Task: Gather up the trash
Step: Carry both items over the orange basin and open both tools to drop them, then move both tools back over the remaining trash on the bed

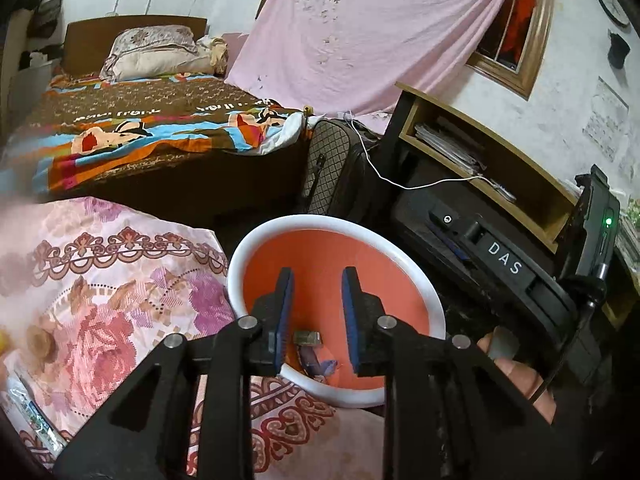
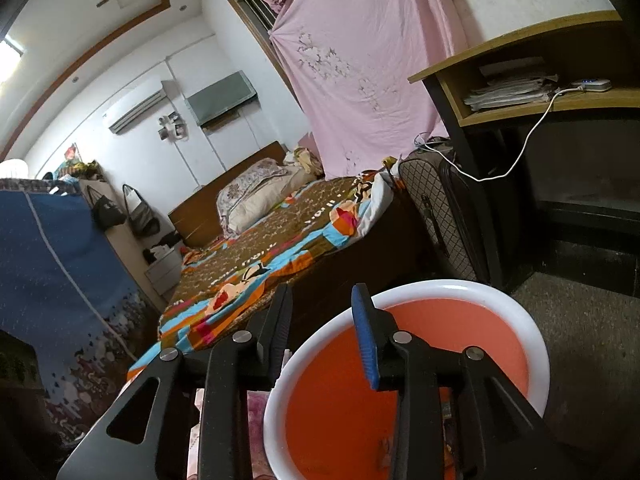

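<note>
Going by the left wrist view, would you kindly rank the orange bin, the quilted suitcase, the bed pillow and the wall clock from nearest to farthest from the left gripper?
1. Orange bin, right beneath the left gripper, whose jaws stand open over it.
2. Quilted suitcase, beyond the bin, against the bed's foot.
3. Bed pillow, upper left, by the headboard.
4. Wall clock, top right; too close to call against the pillow.

From my seat I saw a bed (image 2: 280, 248) under a brown, blue and orange patterned cover, with a pillow (image 2: 256, 196) against its wooden headboard. A pink sheet (image 1: 360, 28) hung over the window behind it. A quilted suitcase (image 1: 336, 168) stood upright just beside the bed's foot, and a white cable (image 2: 528, 148) ran over it to a wooden shelf (image 2: 552, 108) stacked with papers. A floral cloth (image 1: 112, 280) lay nearest me, a blue fabric wardrobe (image 2: 60, 280) stood at the left, and an air conditioner (image 2: 134, 108) sat high on the far wall.
</note>
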Tool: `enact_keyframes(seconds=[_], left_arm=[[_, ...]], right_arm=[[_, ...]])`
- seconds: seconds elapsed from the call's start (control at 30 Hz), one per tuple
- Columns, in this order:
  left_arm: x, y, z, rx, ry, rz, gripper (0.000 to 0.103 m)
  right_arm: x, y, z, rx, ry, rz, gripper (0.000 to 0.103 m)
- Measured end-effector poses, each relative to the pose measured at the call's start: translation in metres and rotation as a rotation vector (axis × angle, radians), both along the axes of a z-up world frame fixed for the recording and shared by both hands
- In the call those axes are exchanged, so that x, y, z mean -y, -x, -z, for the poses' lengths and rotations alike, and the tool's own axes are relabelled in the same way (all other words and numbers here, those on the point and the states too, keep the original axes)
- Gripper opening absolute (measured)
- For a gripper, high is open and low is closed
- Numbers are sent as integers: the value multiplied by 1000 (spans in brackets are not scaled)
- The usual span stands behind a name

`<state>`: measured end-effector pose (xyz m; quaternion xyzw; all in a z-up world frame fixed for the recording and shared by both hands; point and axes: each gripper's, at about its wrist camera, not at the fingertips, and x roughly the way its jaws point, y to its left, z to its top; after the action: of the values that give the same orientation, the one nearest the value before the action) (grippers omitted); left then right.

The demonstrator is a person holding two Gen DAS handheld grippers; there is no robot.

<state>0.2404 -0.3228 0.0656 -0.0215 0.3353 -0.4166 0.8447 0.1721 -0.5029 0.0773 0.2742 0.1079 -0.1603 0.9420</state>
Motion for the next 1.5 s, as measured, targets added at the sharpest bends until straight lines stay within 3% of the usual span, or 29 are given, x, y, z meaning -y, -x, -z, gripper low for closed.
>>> enact_keyframes(seconds=[0.33, 0.63, 0.73, 0.8, 0.83, 0.87, 0.97, 1.1, 1.5], left_arm=[[-21, -1, -5, 27, 33, -70, 19], [-73, 2, -21, 145, 44, -287, 35], [-91, 4, -29, 195, 48, -348, 45], [-107, 8, -33, 232, 50, -398, 55], [-113, 9, -34, 244, 51, -415, 58], [-123, 12, -35, 267, 52, -449, 67], [-144, 17, -37, 317, 55, -538, 91], [-168, 26, -39, 401, 46, -640, 92], [-218, 51, -21, 510, 22, -757, 92]], right_arm=[[-3, 0, -2, 6, 11, -4, 34], [-28, 0, -15, 59, 99, -40, 48], [-41, 1, -21, 93, 148, -65, 51], [-50, 1, -24, 116, 176, -82, 59], [-54, 1, -25, 127, 185, -88, 73], [-58, 1, -26, 138, 195, -93, 81], [-75, -1, -30, 158, 238, -105, 86], [-97, -2, -33, 186, 306, -133, 103], [-167, 2, -33, 289, 512, -303, 103]])
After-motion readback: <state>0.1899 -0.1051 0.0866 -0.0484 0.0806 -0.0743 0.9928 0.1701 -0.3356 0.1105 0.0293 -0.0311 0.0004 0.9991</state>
